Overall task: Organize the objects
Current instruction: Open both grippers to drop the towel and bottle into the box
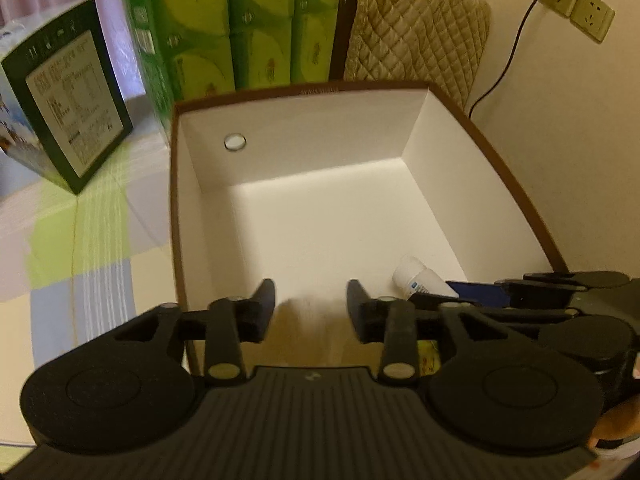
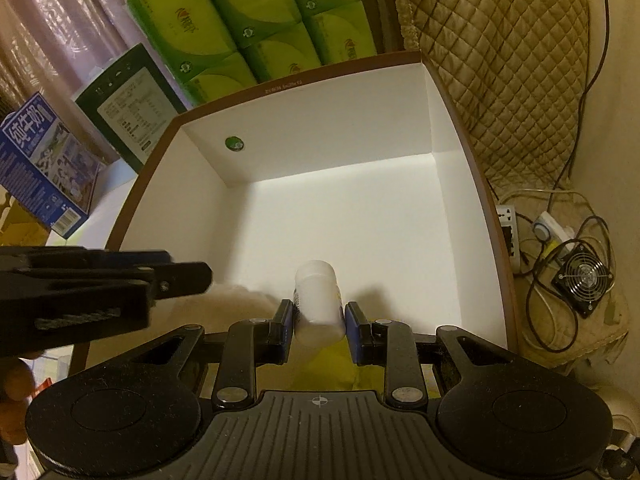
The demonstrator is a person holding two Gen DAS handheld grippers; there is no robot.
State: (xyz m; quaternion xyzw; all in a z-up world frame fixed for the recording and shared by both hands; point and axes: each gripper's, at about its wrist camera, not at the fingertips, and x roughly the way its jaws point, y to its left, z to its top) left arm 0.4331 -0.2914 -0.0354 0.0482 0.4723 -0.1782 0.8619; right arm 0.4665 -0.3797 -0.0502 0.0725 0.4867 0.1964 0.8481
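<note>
My right gripper (image 2: pixel 319 320), jaws clenched on the white bottle (image 2: pixel 320 300), holds it over the near edge of the white-lined box (image 2: pixel 472 208); I should lower it to the floor before releasing, keeping clear of my left gripper (image 1: pixel 311 312), jaws released and empty.

Left wrist view: close above near rim of white box (image 1: pixel 320 208), facing its far wall. Right wrist view: same, further right. Shared: box interior, green tissue packs (image 2: pixel 256 28) behind box.
</note>
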